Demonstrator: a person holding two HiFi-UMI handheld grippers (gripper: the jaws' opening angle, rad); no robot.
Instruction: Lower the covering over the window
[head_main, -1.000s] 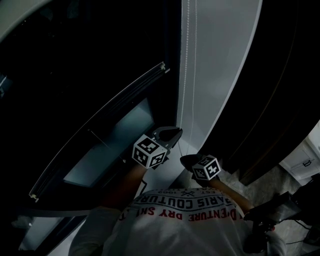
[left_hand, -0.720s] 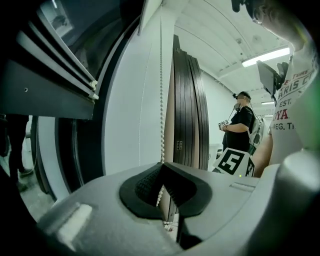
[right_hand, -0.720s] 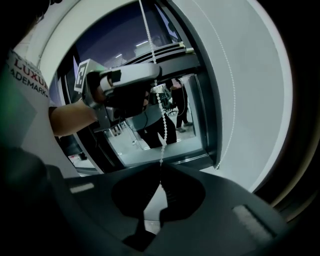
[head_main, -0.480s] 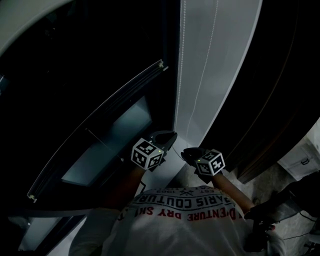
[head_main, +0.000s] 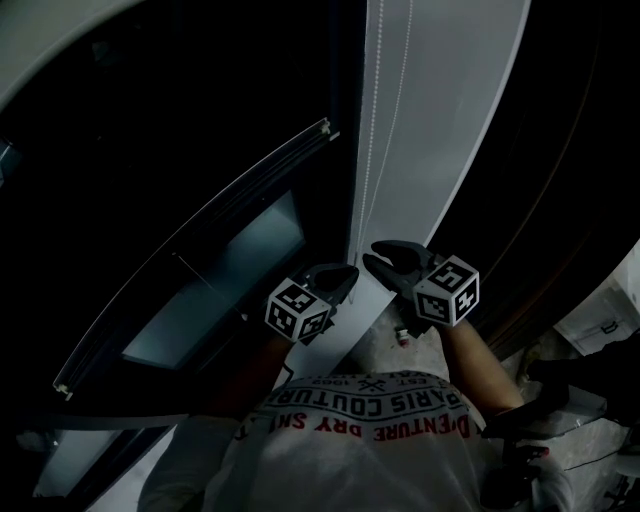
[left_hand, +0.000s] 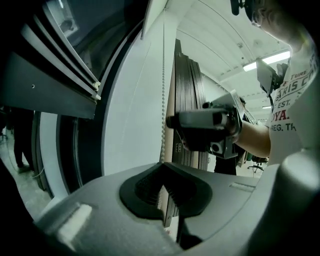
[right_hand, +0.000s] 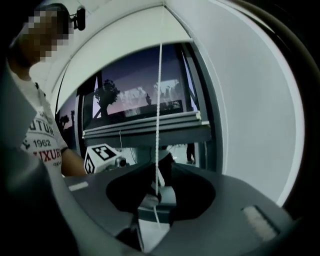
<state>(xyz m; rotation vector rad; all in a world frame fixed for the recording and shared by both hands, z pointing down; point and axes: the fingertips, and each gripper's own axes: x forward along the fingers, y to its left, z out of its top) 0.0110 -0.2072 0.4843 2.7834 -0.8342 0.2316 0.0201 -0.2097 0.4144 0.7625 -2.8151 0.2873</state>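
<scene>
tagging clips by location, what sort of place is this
Probably an office or similar commercial interior, seen after dusk. A tall window has a blind worked by a bead cord, and the left gripper view shows a panelled ceiling with long strip lights.

White wall pier (head_main: 450, 120) flanked at right by dark panelling (head_main: 570, 180), a white cabinet (head_main: 605, 325) low at far right, and a lit ceiling strip light (left_hand: 267, 59) overhead.
</scene>
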